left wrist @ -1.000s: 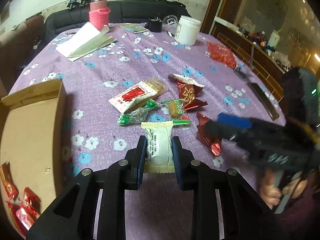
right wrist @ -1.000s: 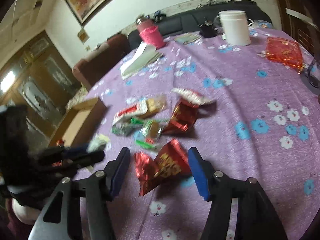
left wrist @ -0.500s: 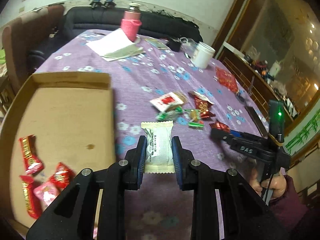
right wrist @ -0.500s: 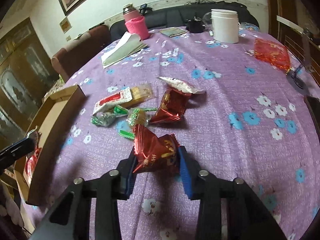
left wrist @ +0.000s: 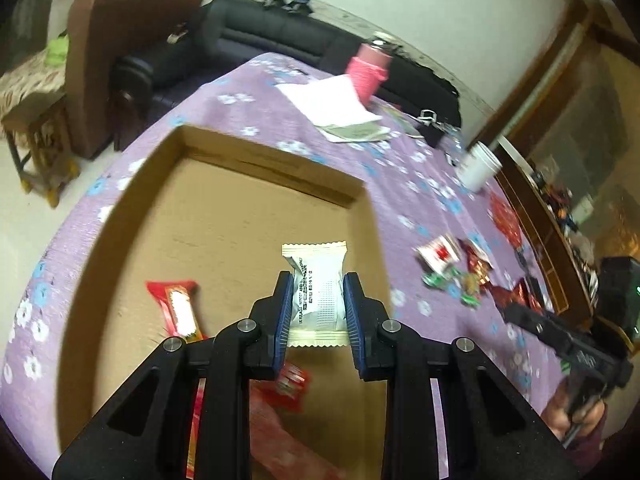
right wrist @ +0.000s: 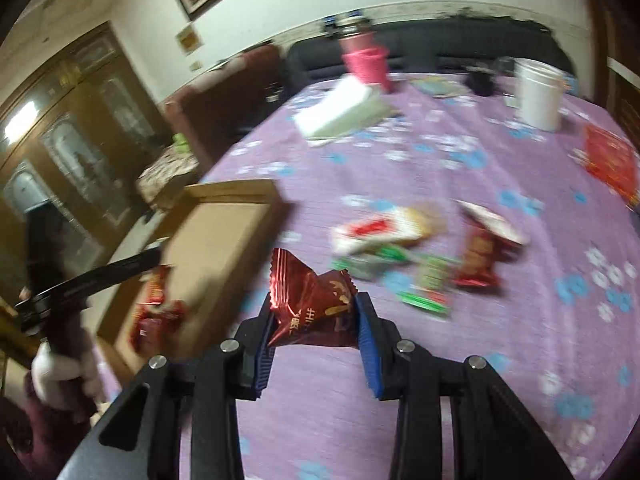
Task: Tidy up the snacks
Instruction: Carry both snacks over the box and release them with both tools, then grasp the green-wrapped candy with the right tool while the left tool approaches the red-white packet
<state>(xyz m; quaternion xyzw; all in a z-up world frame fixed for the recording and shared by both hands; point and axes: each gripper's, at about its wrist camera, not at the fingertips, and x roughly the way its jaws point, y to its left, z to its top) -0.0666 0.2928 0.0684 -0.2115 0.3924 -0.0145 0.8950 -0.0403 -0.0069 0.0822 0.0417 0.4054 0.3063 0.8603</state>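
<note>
Purple flowered tablecloth (left wrist: 248, 80), black sofa (left wrist: 260, 32) behind

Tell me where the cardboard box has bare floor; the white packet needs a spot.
The cardboard box is bare across its far half, from the back wall to the white packet. Crowded: the near left corner, with the red bar and red wrappers beneath the left gripper.

red snacks (left wrist: 280, 384) blurred (behind gripper (left wrist: 316, 312))

Both wrist views angled down, close — share cardboard box (left wrist: 240, 216) (right wrist: 216, 240), table.
</note>
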